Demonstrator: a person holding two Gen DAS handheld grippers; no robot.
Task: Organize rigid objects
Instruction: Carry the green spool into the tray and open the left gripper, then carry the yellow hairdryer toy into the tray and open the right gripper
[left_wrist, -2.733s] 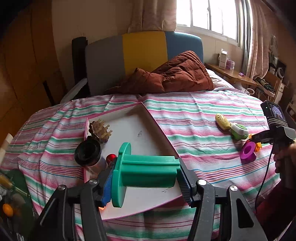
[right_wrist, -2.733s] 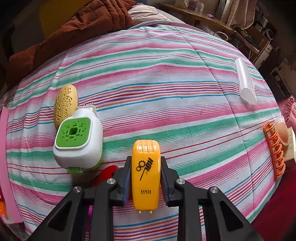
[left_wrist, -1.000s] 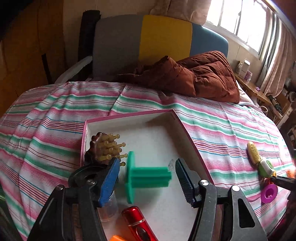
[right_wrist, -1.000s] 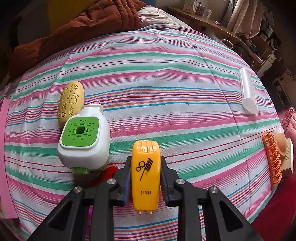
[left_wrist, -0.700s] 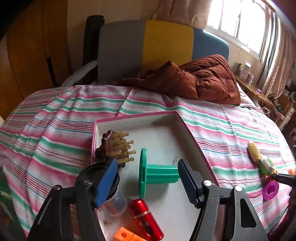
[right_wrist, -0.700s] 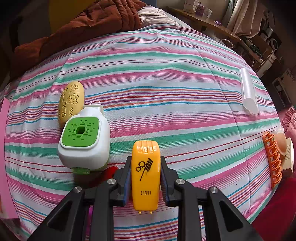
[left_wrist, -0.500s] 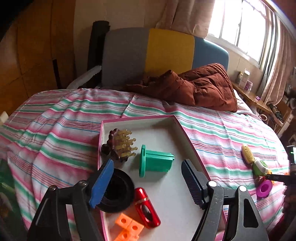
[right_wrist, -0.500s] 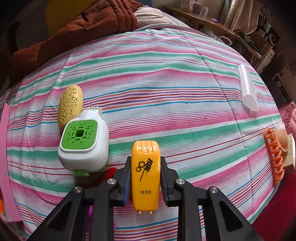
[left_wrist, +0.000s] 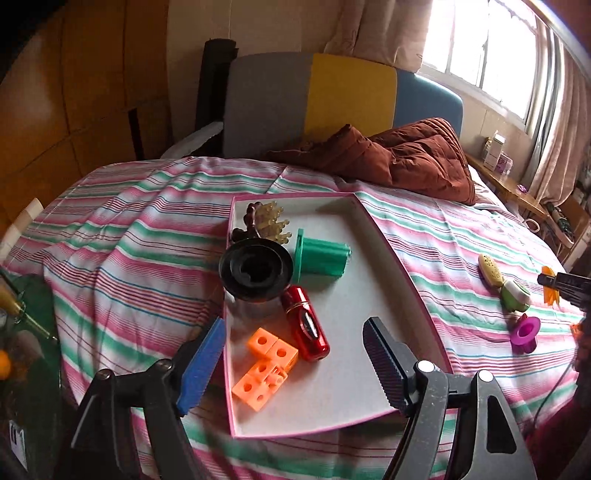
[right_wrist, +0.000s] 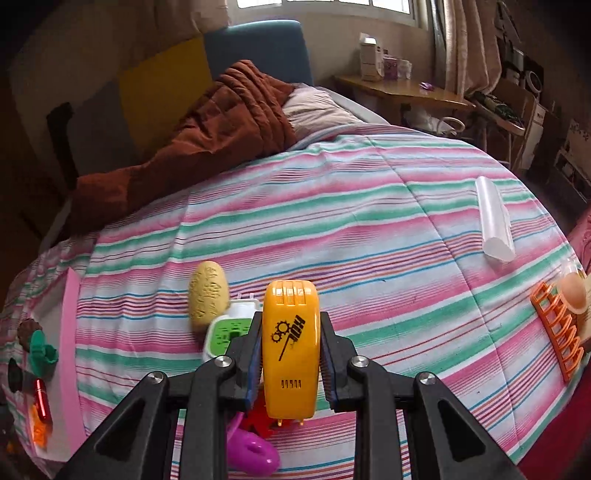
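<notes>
Window (left_wrist: 484, 48) glare, dark fisheye corners

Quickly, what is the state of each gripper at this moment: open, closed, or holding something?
Left gripper: open, holding nothing, above the pink tray.
Right gripper: closed on the yellow plastic piece.

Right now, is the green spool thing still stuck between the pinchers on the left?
No, the left gripper is open with nothing between its jaws, and the green spool lies in the pink tray.
</notes>
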